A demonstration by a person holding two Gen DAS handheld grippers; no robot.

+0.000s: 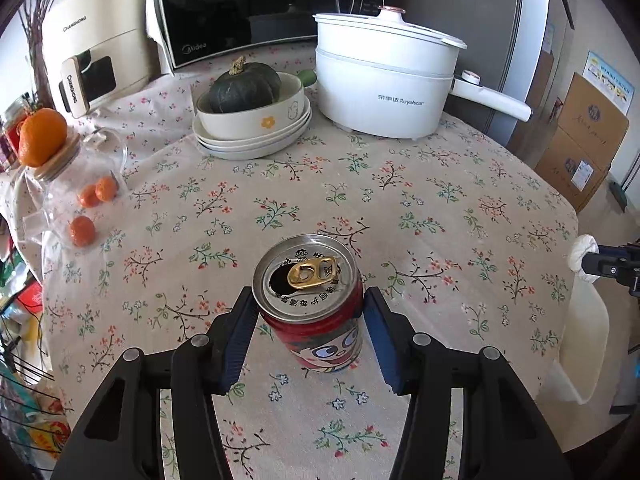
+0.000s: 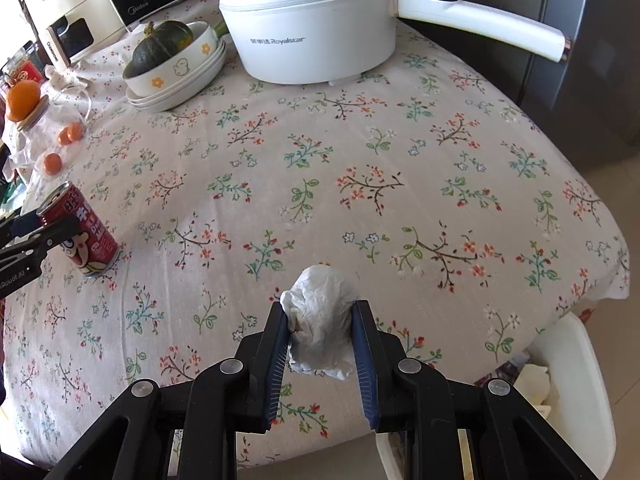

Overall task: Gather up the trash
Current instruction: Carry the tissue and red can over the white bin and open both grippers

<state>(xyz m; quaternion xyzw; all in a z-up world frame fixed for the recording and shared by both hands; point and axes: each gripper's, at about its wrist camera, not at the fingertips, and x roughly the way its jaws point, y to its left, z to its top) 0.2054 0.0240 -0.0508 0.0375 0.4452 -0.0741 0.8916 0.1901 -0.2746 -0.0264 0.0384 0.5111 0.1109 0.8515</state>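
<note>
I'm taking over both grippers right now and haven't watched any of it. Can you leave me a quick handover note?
Left gripper: jaws either side of the opened red can, which stands on the tablecloth; whether the pads press on it is hard to tell.
Right gripper: shut on a crumpled white tissue, held above the table's near edge.
White bin: on the floor off the table's right corner, some white trash already inside.
Done: tissue picked up.
Left: drop the tissue in the bin, then grip the can and bin it too.

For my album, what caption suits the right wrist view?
Right tongs clamp a crumpled tissue above the floral tablecloth.
</note>
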